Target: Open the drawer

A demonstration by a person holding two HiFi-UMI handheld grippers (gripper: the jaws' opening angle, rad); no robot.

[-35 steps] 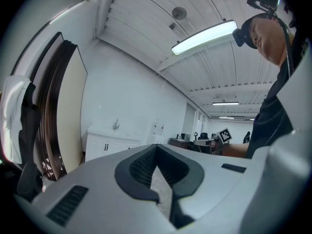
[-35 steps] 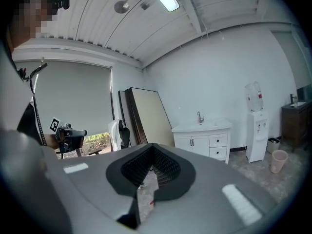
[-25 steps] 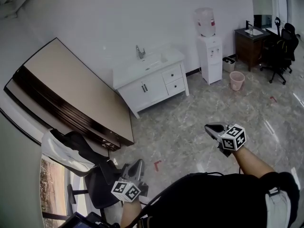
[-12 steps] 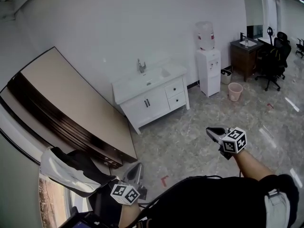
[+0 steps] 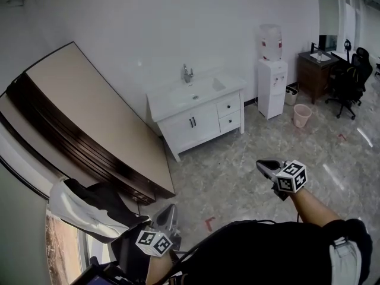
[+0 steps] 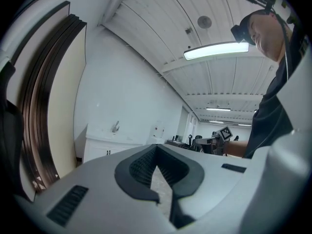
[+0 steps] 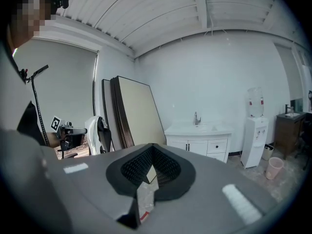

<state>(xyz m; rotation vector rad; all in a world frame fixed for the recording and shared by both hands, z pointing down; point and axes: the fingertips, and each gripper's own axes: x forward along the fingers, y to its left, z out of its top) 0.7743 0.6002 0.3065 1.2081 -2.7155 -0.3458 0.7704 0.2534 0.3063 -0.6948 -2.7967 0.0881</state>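
Left gripper [image 5: 170, 214]: your jaws are pinched together with nothing in them, down low by your side.
Right gripper [image 5: 263, 165]: same deal, closed up and empty, held out over the floor [image 5: 225, 171].
Drawers [image 5: 228, 107]: two of them, both shut, stacked on the right side of the white vanity [image 5: 190, 123] at the wall, well apart from both grippers.

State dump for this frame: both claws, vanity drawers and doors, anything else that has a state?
left claw: shut, empty
right claw: shut, empty
upper drawer: closed
lower drawer: closed
vanity doors: closed
water dispenser: upright, bottle on top
pink bin: upright, open top
boards: leaning against wall
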